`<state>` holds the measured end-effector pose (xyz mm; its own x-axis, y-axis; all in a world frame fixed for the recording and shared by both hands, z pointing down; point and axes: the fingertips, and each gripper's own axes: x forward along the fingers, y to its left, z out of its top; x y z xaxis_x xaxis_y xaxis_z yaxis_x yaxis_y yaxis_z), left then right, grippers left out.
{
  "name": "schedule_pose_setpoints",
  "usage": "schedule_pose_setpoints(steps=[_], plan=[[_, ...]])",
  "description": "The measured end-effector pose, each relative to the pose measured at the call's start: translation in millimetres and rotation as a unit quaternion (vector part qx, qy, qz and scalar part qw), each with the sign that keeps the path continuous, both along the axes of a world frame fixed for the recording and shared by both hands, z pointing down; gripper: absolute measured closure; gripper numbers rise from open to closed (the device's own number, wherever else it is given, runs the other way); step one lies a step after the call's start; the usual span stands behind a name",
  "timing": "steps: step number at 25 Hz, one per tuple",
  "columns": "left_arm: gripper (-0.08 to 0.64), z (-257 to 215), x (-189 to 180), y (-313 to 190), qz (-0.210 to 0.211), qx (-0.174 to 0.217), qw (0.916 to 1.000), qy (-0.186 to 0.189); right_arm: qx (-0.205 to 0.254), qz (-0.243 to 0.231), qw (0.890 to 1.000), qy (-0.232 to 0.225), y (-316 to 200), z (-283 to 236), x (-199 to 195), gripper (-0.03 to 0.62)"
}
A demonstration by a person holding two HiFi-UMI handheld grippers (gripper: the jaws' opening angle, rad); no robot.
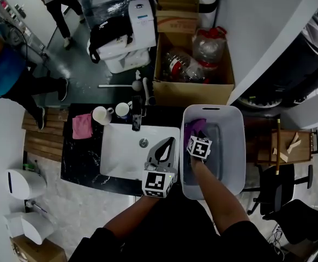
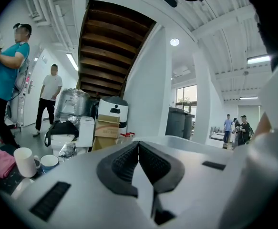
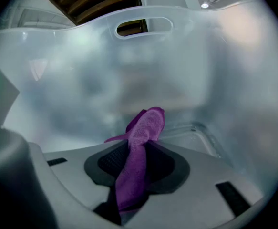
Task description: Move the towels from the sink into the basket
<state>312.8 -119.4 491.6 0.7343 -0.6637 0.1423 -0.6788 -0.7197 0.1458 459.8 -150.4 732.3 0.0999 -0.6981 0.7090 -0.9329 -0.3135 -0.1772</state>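
Right gripper view puts the purple terry towel (image 3: pixel 146 125) straight down the middle of your right gripper (image 3: pixel 138 149). Its jaws stand narrow, and the cloth fills the gap and touches both dark ribbed pads. A folded end of the towel pokes out past the tips. All around it you see the inside of the translucent white plastic basket (image 3: pixel 81 80), with the oval handle slot (image 3: pixel 143 27) in its far wall. From the head view, that gripper points down into the far left part of the basket, which stands just right of the white rectangular sink (image 1: pixel 120 157). Your left gripper (image 1: pixel 168 144) hovers over the sink's near right corner, its jaws pressed together with nothing between them. A pink folded cloth (image 1: pixel 82 126) lies on the black stone counter (image 1: pixel 82 162), left of the sink.
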Motion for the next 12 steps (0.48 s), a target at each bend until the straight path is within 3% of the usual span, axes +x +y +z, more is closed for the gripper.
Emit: schedule_pose_setpoints(steps=[8,12], plan=[[0.546,-4,0,4,0.005,0.002,1.0000,0.007,-0.050,-0.027,0.998,0.017,11,5,-4,0.349],[0.546,-4,-3,7,0.006,0.003,0.9999,0.009,-0.043,-0.022,0.998,0.026,11,-9,-5,0.328]])
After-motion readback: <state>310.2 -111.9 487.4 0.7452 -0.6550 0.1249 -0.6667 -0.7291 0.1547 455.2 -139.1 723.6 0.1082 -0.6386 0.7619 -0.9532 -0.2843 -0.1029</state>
